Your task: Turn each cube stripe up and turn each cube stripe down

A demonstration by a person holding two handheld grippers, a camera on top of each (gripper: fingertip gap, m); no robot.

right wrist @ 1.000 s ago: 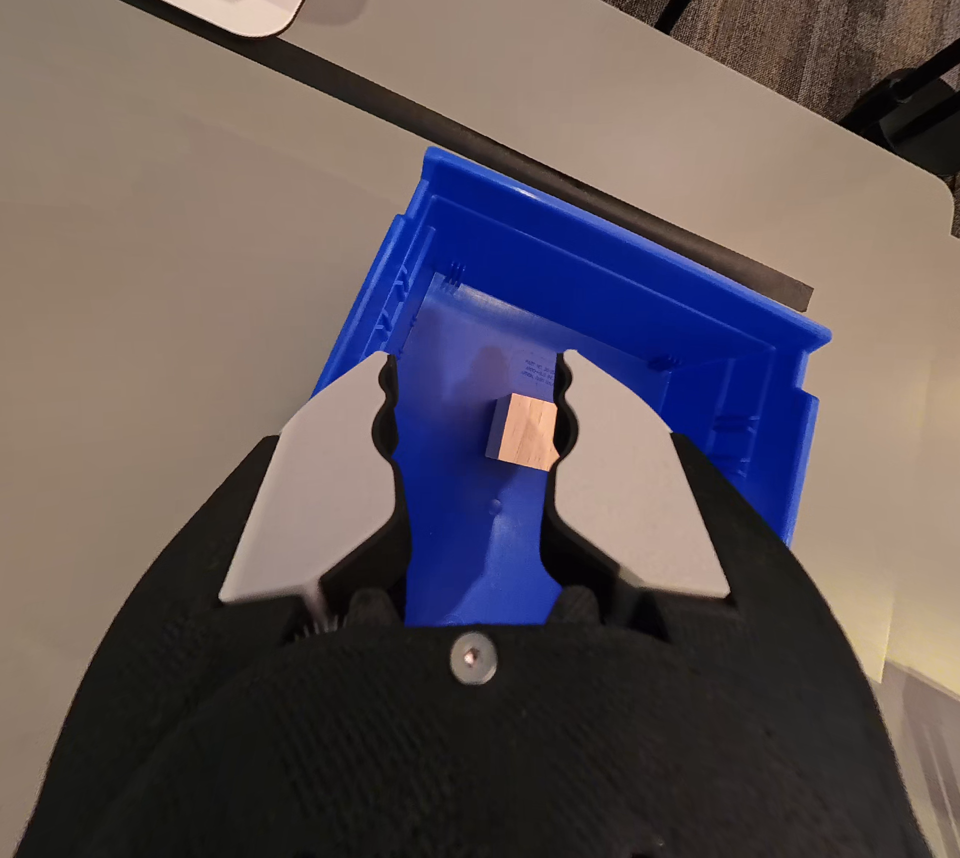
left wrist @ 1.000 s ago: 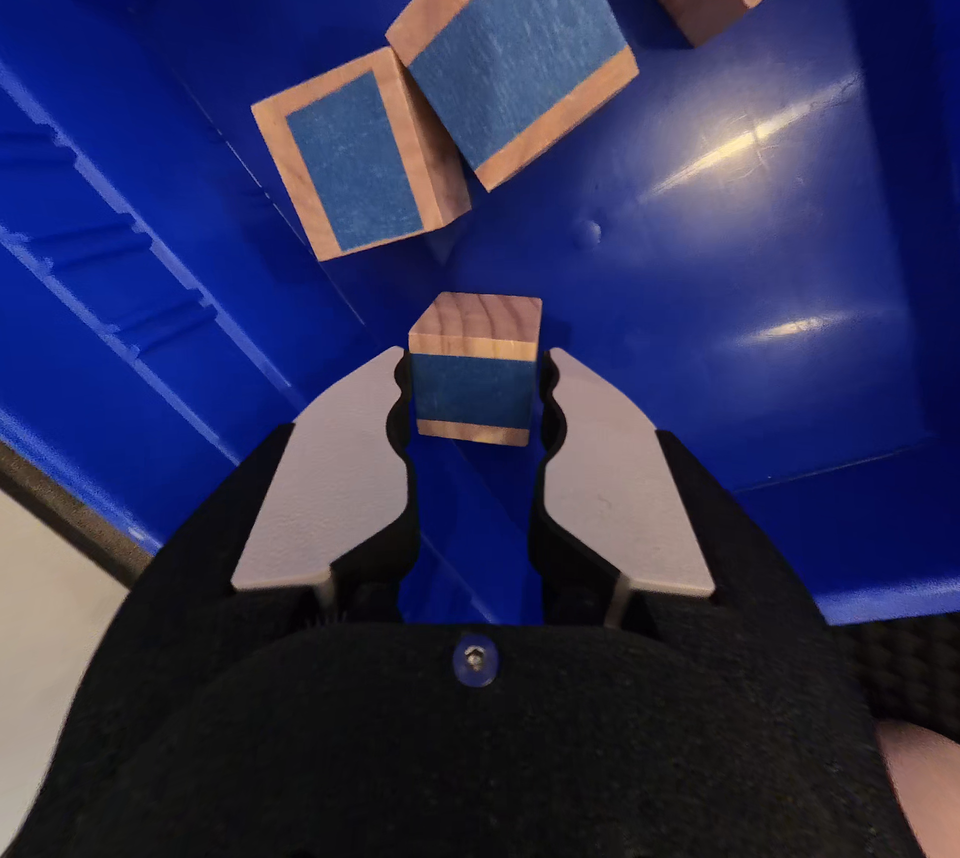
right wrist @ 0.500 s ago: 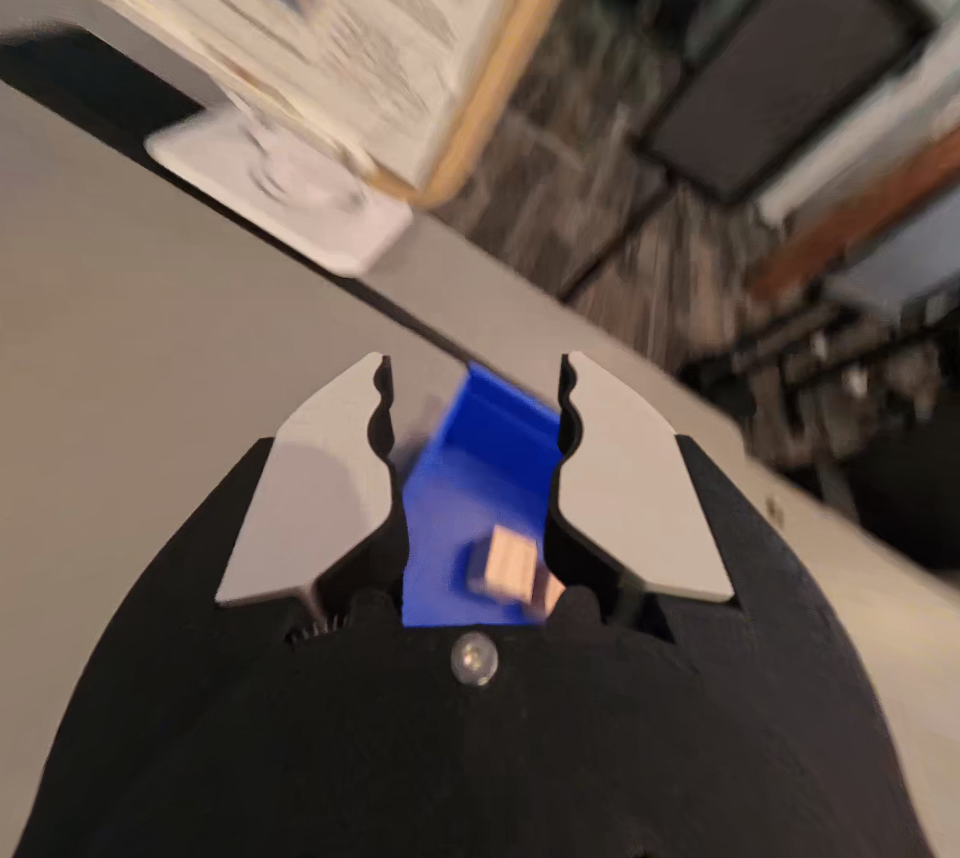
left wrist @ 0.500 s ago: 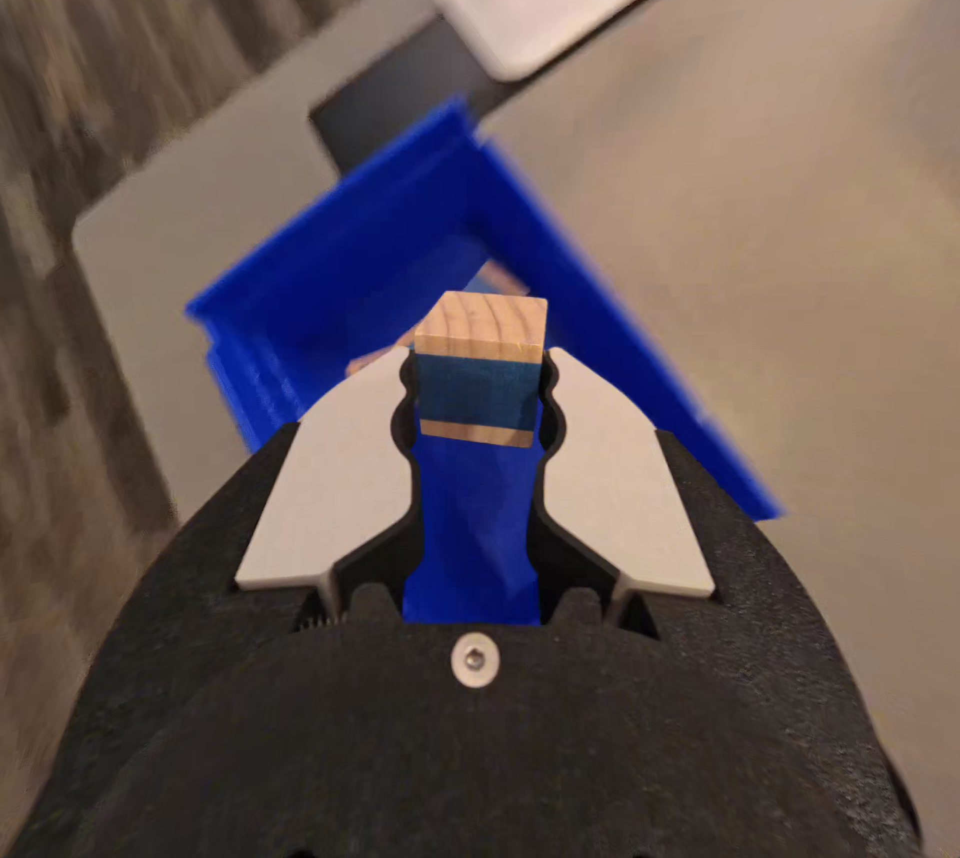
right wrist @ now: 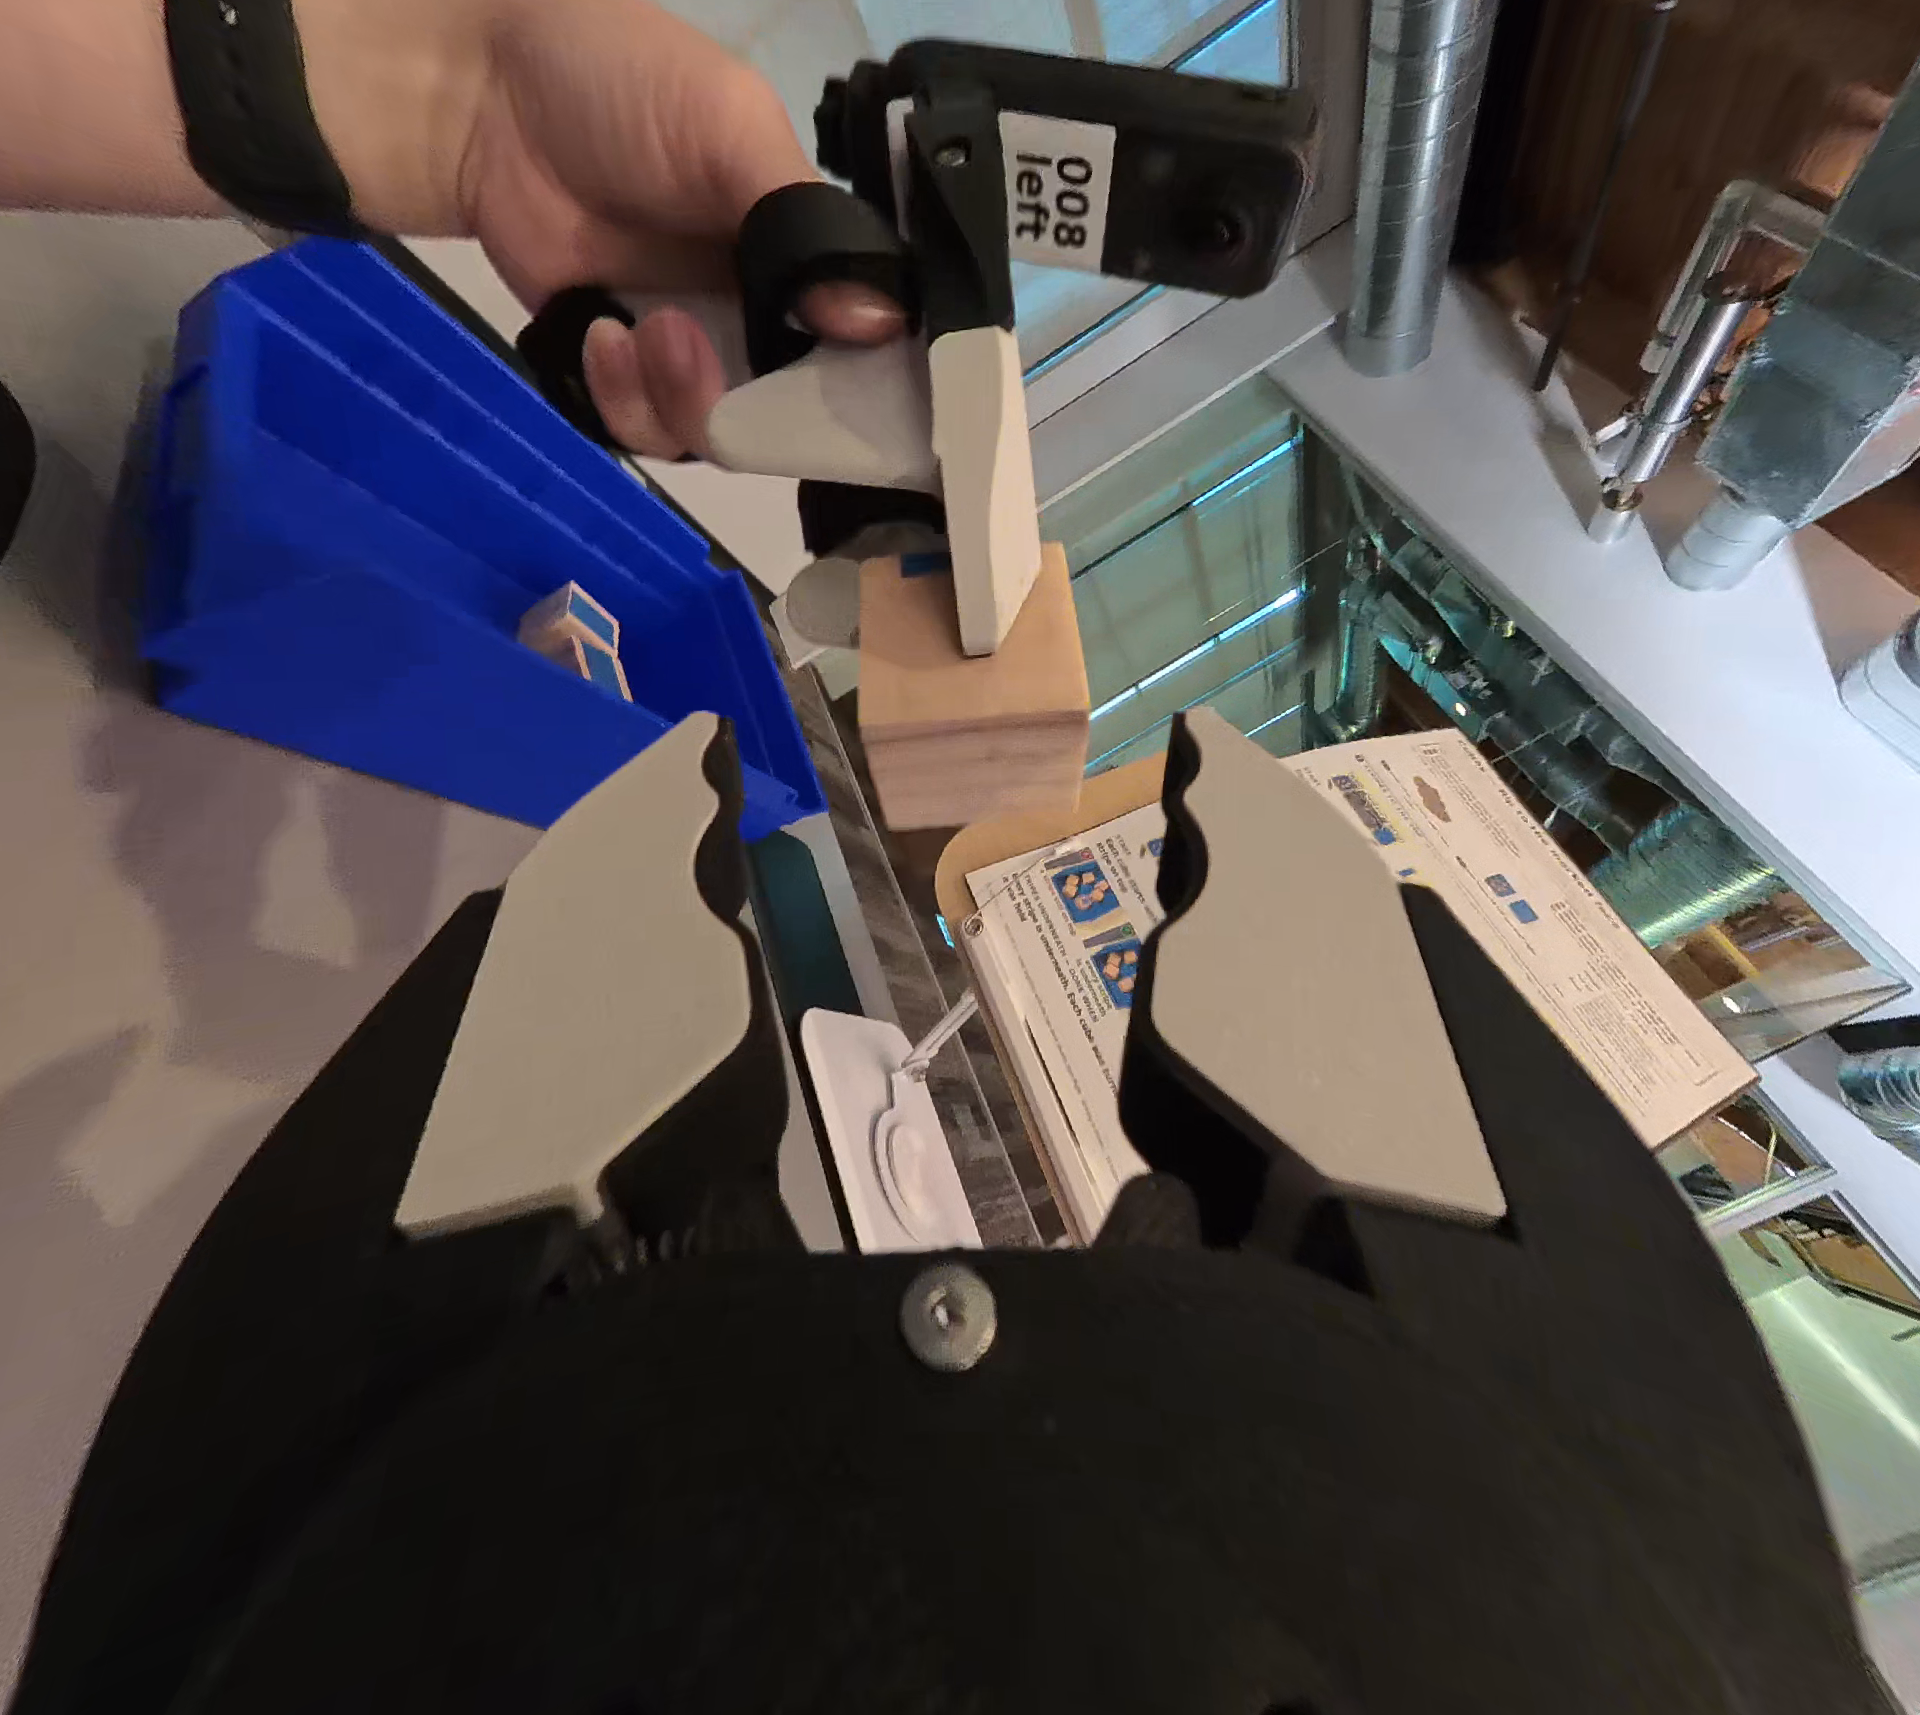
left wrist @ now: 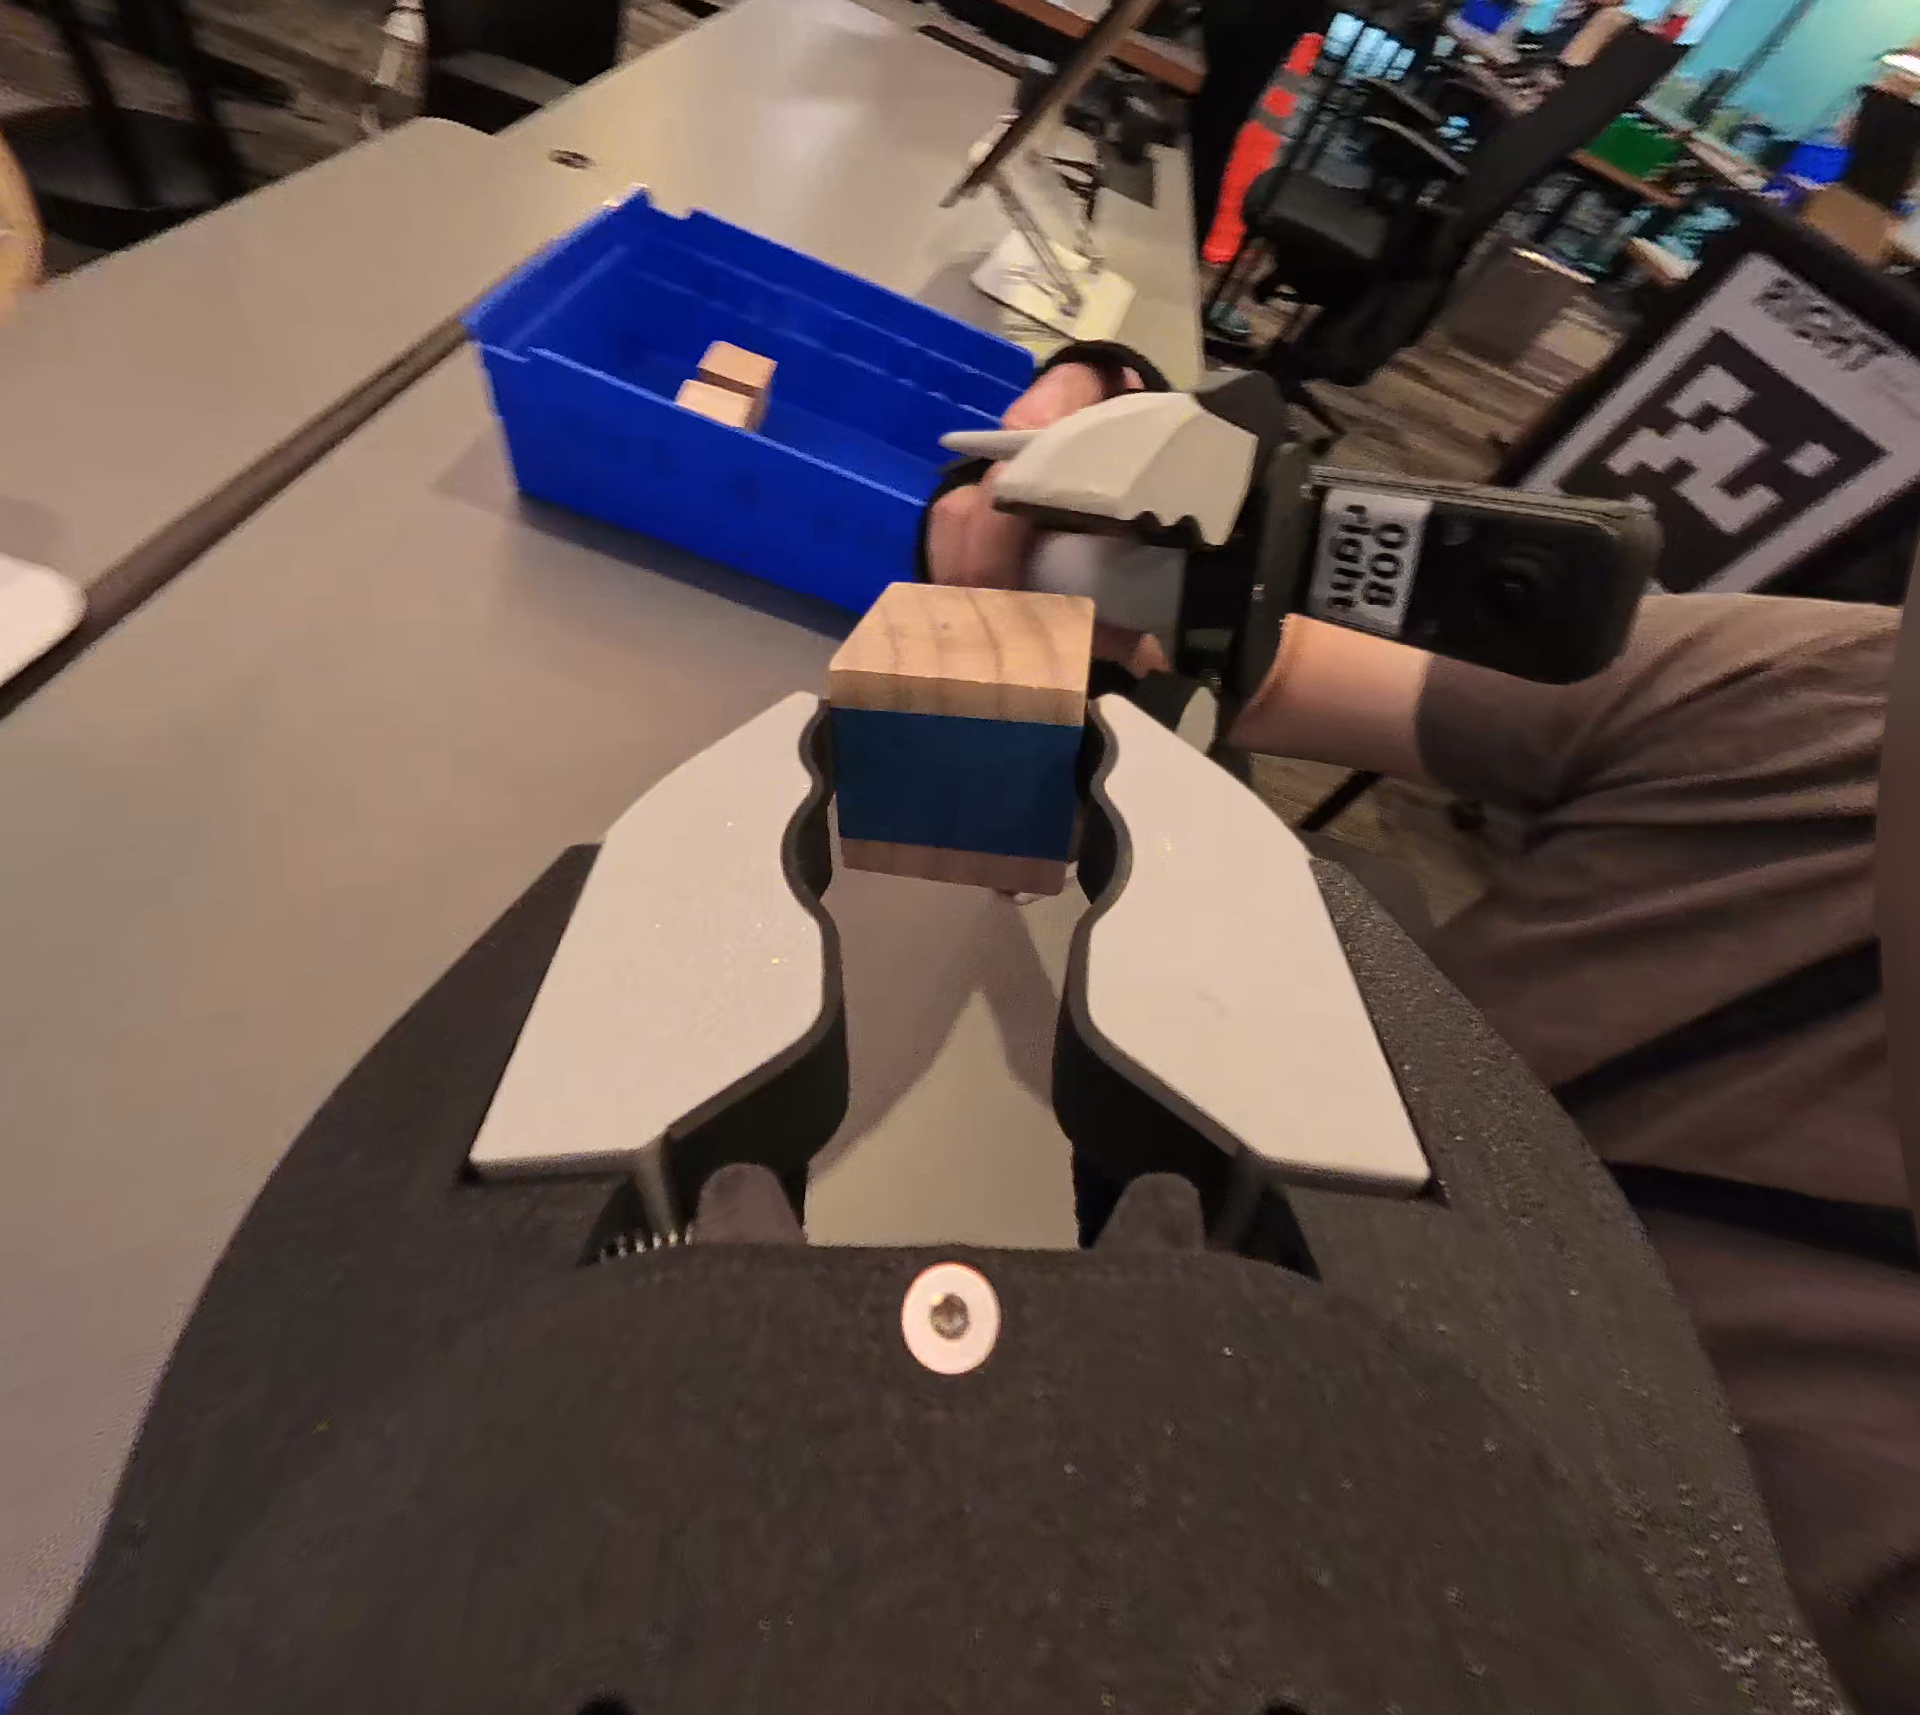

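Left wrist view: my left gripper [left wrist: 958,756] clamps a wooden cube [left wrist: 961,735] at the fingertips, both pads pressed flat on its sides. Its blue stripe faces back toward my camera and bare wood faces up. The cube hangs clear above the grey table [left wrist: 312,730], with open tabletop to the left.

In the right wrist view, my right gripper [right wrist: 940,766] stands wide open with nothing between its fingers. The held cube [right wrist: 971,720] floats just ahead of the tips, not touching either pad.

The blue bin [left wrist: 727,418] sits farther out on the table, its near wall between me and the cubes left inside [left wrist: 727,392]; two show there, close together, near the bin's middle. The table's far edge runs behind the bin. A clipboard with printed sheets [right wrist: 1351,938] stands on a white base [right wrist: 894,1135] beyond the right gripper, past the cube.
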